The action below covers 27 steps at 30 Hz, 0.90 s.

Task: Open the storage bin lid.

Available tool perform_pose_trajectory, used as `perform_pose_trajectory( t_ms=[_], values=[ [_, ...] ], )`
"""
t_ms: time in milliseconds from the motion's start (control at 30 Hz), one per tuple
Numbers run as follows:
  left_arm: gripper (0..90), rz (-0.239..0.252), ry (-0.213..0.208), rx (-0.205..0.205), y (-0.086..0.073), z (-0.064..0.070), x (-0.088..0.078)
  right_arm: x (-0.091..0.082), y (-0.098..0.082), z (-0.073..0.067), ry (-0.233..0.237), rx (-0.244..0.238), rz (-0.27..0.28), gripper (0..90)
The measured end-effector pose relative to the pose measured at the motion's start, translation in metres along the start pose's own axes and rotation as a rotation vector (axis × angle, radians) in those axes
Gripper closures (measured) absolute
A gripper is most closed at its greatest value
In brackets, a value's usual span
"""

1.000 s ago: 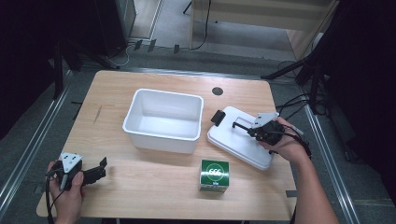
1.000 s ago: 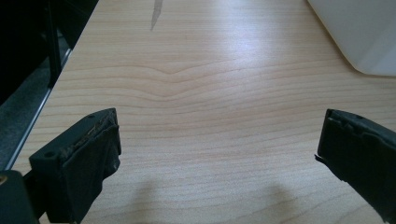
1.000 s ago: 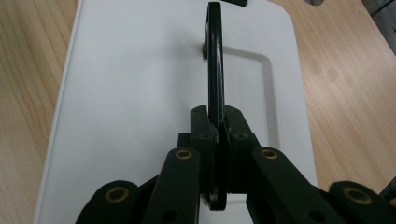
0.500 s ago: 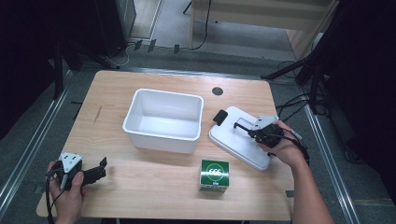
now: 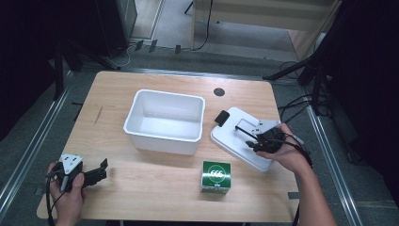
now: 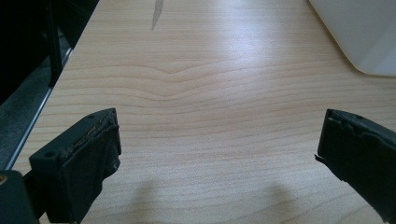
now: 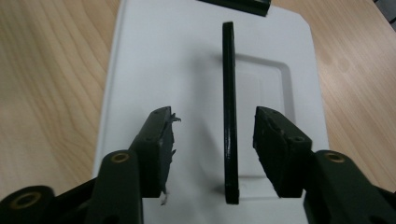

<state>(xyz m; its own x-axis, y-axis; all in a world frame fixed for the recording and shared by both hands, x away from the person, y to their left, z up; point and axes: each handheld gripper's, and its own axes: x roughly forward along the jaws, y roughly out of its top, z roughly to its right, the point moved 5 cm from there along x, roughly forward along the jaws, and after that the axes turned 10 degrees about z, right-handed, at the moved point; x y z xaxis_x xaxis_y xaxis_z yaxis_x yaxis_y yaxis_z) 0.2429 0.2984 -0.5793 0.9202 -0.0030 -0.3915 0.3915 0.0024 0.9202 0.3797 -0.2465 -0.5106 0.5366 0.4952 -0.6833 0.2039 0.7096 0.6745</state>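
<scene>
Right gripper (image 7: 212, 140) jaws just opened, straddling lid (image 5: 240, 141) handle (image 7: 228, 112) untouched; left gripper (image 5: 101, 172) spread, well left of lid.

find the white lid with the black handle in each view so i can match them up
high view: white lid lies right of centre on the table, between the white bin and the right gripper.
left gripper view: not in it.
right gripper view: lid runs up the middle.
shared landmark: its black handle, standing between the right gripper's open jaws.
</scene>
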Motion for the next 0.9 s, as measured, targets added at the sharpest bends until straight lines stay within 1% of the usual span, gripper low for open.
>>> perform_pose_trajectory(
  t_ms=[33,100,167,233,267,333,400,433,533,567,600,733,767,900],
  values=[
    [0.2,-0.001,-0.001,-0.001,0.000,0.000,0.000,-0.003,0.002,-0.003,0.012,0.002,0.009,41.8],
    [0.2,0.000,-0.002,-0.008,0.000,-0.001,0.000,-0.010,0.004,-0.009,0.047,0.014,0.004,34.6],
    [0.2,0.000,-0.009,-0.010,0.000,-0.001,0.001,-0.016,0.007,-0.015,0.056,0.011,-0.003,26.9],
    [0.3,-0.001,-0.009,-0.005,0.001,0.000,0.001,-0.024,0.010,-0.022,0.074,0.022,0.008,18.4],
    [0.2,-0.003,-0.009,-0.001,0.001,0.000,0.001,-0.027,0.012,-0.025,0.081,0.030,0.023,14.0],
    [0.3,0.004,-0.008,-0.001,0.001,0.000,0.001,-0.033,0.015,-0.032,0.112,0.051,0.034,12.0],
    [0.2,0.001,-0.011,-0.003,0.000,0.000,0.000,-0.037,0.017,-0.041,0.142,0.029,0.035,4.3],
    [0.3,0.002,-0.011,-0.003,0.000,0.000,0.000,-0.039,0.017,-0.046,0.165,0.029,0.027,1.3],
    [0.2,0.003,-0.010,-0.001,0.000,0.001,0.000,-0.043,0.021,-0.057,0.210,0.029,0.025,0.0],
    [0.3,0.001,-0.011,0.000,0.000,0.001,0.001,-0.044,0.022,-0.059,0.221,0.024,0.028,0.0],
    [0.2,-0.001,-0.012,0.003,0.000,0.001,0.001,-0.045,0.024,-0.063,0.231,0.028,0.030,0.0],
    [0.3,0.000,-0.012,0.003,0.000,0.001,0.001,-0.047,0.031,-0.076,0.247,0.020,0.053,0.0],
    [0.3,0.000,-0.012,0.001,0.000,0.001,0.001,-0.047,0.033,-0.078,0.255,0.009,0.060,0.0],
    [0.3,-0.006,-0.014,0.006,0.000,0.001,0.001,-0.041,0.036,-0.091,0.280,0.006,0.052,0.0]
  ],
)
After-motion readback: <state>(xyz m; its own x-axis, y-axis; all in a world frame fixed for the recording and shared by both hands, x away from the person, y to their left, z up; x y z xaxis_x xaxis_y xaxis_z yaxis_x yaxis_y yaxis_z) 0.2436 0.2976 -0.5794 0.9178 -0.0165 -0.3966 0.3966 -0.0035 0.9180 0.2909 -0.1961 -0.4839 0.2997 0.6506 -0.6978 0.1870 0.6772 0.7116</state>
